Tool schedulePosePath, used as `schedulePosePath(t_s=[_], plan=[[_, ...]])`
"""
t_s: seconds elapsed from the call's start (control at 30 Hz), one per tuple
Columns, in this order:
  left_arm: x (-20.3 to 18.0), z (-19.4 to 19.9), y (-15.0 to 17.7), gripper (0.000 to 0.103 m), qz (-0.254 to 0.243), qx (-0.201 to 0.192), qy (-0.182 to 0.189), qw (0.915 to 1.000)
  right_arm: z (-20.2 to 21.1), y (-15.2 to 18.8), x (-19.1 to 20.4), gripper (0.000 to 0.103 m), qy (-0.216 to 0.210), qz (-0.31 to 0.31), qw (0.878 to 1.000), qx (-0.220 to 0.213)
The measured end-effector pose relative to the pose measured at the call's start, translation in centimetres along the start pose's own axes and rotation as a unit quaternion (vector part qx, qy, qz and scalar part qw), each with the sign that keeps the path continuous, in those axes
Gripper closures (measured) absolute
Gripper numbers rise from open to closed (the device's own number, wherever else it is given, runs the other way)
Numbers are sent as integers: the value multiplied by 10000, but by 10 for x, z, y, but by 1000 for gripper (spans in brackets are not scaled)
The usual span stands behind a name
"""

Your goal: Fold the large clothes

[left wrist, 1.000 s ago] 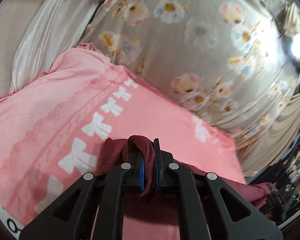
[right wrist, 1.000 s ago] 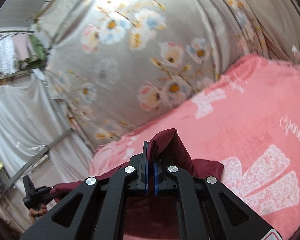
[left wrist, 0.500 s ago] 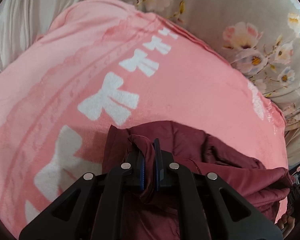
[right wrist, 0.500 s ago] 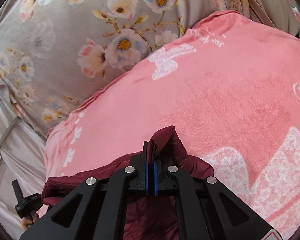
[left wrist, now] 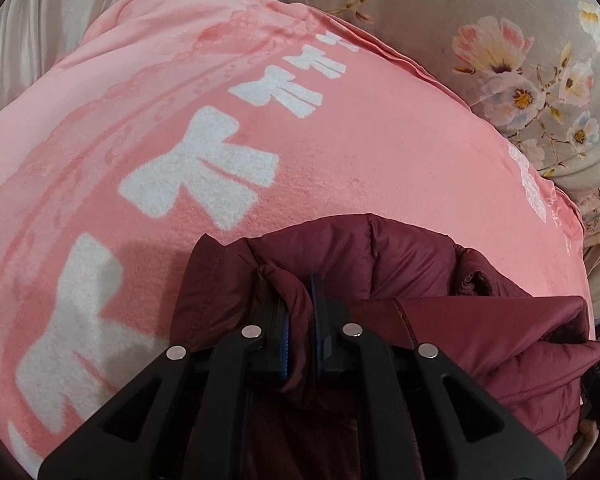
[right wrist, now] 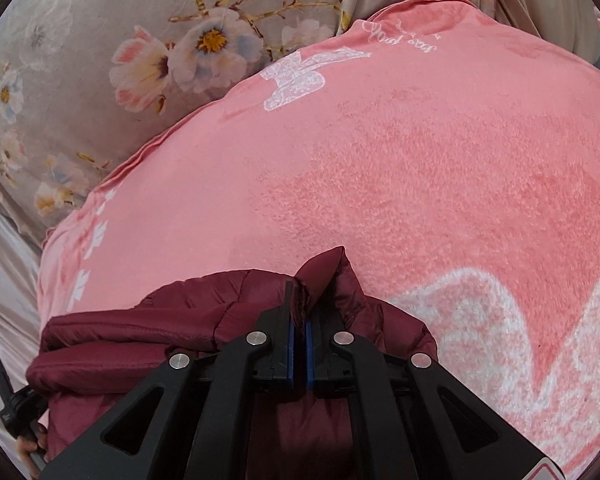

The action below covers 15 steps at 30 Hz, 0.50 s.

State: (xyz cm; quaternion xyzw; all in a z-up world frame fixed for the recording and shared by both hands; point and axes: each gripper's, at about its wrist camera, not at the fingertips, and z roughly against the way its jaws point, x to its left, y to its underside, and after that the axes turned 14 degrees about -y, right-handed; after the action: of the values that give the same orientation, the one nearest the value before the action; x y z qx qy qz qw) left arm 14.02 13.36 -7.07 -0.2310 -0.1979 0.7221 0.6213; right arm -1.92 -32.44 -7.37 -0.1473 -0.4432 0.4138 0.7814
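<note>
A dark maroon puffer jacket lies bunched on a pink blanket with white bow prints. My left gripper is shut on a thick fold of the jacket, low over the blanket. In the right wrist view the jacket spreads to the left, and my right gripper is shut on a pointed edge of it, close above the pink blanket. The other gripper shows at the far left edge there.
A grey floral sheet lies behind the blanket, also in the right wrist view. Pale satin fabric is at the far left. The blanket's edge drops off at the right.
Both grippers have come down and forward toward the blanket with the jacket still held. The jacket now rests bunched on the blanket; the blanket fills much more of both views.
</note>
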Motion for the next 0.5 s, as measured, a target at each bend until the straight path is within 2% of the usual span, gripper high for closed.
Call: schedulePosePath(t_s=[0.07, 0.17, 0.27, 0.3, 0.33, 0.37, 0.4, 0.43, 0.5], plan=[[-1, 0, 2, 94, -5, -105, 14, 9999, 1, 0, -3, 101, -106, -67, 9999, -25], [5, 0, 2, 93, 149, -201, 218, 9994, 7, -2, -14, 98, -539, -353, 9979, -112], [16, 13, -2, 89, 356, -186, 367, 9985, 38, -8, -11, 83, -770, -478, 9950, -412], [21, 26, -4, 81, 441, -223, 414, 9979, 59, -10, -7, 72, -884, -478, 9927, -663], [27, 43, -6, 67, 520, -342, 511, 9968, 78, -11, -1, 68, -973, -415, 9903, -901], [30, 56, -7, 57, 558, -481, 548, 9958, 91, -12, 5, 68, -1027, -329, 9887, -1037], [34, 79, -8, 33, 620, -815, 417, 9939, 106, -12, 16, 68, -1057, -135, 9874, -1168], [35, 104, -8, 24, 621, -1234, 279, 9900, 116, -11, 28, 68, -1059, 96, 9868, -1219], [27, 132, -11, 24, 371, -1618, 245, 9858, 118, -8, 54, 71, -1099, 480, 9869, -1083]])
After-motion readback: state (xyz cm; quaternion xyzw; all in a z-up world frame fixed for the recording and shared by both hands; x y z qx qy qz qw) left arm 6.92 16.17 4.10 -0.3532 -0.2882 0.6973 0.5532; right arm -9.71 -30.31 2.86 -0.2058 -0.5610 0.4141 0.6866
